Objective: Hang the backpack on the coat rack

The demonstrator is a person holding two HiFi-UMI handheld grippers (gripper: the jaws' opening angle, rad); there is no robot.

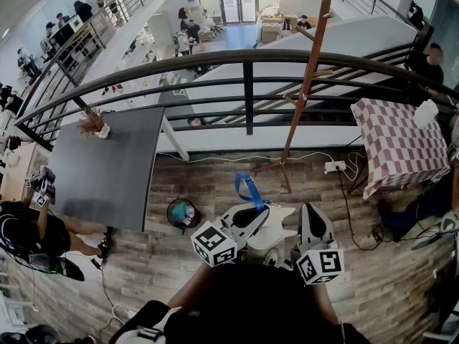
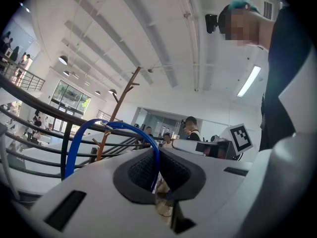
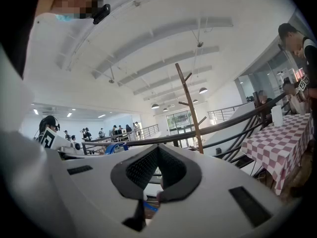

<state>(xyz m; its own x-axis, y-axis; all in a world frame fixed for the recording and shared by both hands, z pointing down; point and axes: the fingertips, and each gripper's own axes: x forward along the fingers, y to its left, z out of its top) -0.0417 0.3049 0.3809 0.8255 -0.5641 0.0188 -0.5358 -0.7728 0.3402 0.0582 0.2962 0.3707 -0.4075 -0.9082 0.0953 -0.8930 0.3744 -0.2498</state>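
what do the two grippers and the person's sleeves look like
Both the left hand-held gripper and the right hand-held gripper have smooth white moulded shells. Each carries a cube with black-and-white square markers at its rear. In the gripper views the jaws are white with dark grey, finely textured pads. The person wears a black top.

One backpack (image 1: pixel 280 228), one coat rack (image 1: pixel 308 84), two tables (image 1: pixel 107 163) (image 1: pixel 398 145).
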